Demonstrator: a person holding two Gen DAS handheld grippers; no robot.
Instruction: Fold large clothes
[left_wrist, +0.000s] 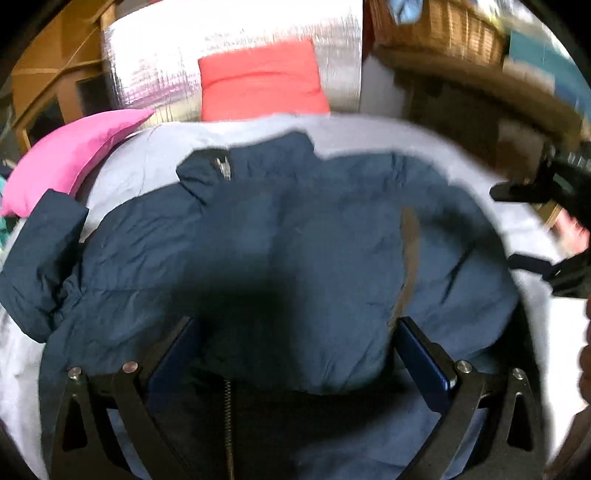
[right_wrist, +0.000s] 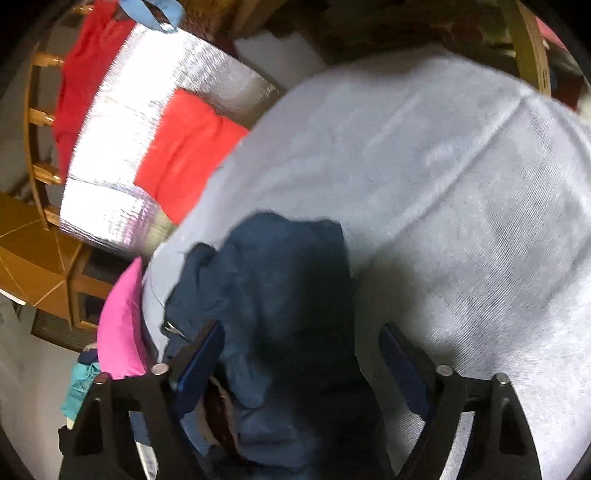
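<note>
Nearby, pink pillow (left_wrist: 70, 155) (red cushion (left_wrist: 262, 81) behind) borders navy jacket (left_wrist: 277, 236).

The right gripper (right_wrist: 301, 354) pointed down at a navy padded jacket (right_wrist: 280, 280) bunched on a pale grey sheet (right_wrist: 424, 177). Its jaws stood wide apart, with a fold of the jacket lying between them; whether the blue pads (right_wrist: 201, 365) pressed the cloth was unclear through the blur. Left of the jacket lay a pink cushion (right_wrist: 122, 325). Beyond the sheet, a red folded garment (right_wrist: 188, 155) rested on a silver quilted mat (right_wrist: 122, 147).
</note>
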